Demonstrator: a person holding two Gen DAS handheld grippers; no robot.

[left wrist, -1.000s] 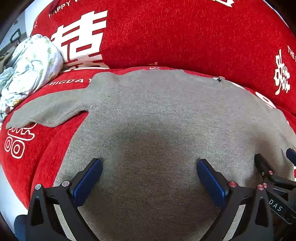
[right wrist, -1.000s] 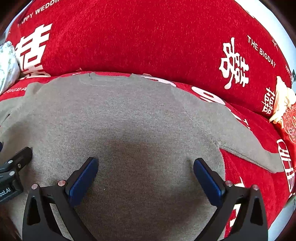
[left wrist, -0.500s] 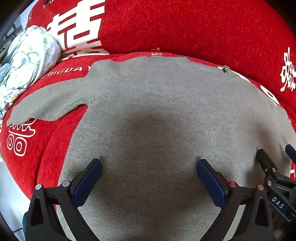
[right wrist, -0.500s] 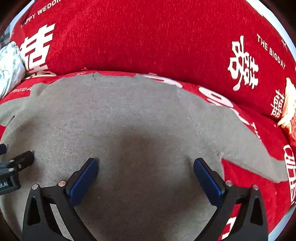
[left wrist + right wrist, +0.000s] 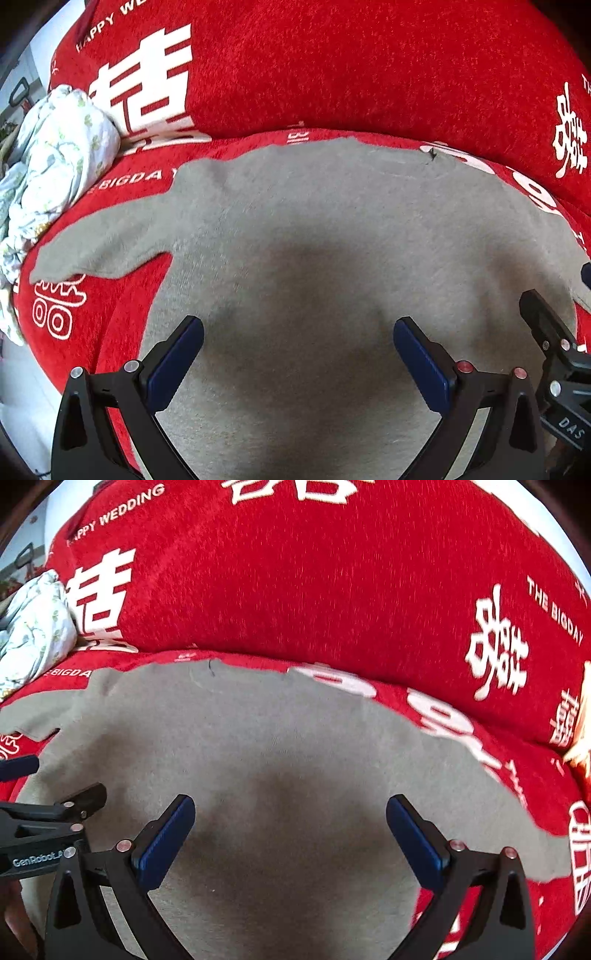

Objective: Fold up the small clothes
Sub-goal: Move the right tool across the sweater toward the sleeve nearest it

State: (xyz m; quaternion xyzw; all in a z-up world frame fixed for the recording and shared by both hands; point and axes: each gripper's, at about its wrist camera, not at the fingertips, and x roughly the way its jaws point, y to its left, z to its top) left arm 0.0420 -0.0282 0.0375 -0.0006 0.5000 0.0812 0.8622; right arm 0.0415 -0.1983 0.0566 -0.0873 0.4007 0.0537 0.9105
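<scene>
We are holding both grippers low over a grey sweater that is lying spread flat on the seat of a red sofa. The sofa cover is carrying white characters and lettering, and its backrest is rising just behind the sweater's neckline.

Our left gripper is hanging over the lower body of the sweater, its jaws standing wide apart with nothing between them; whether the blue pads are touching the knit, we cannot tell. In the left wrist view, the sweater's one sleeve is stretching out to the left across the red cover, its cuff lying on a white character.

Our right gripper is hanging over the same garment further right, its jaws likewise spread wide and gripping nothing. In its view the other sleeve is running out to the right and downward over the seat. Each gripper is showing at the edge of the other's view, so we are keeping them side by side, near one another.

A crumpled white cloth with a green leaf print is sitting at the left end of the sofa, apart from the sweater's sleeve. The right wrist view is slightly blurred.
</scene>
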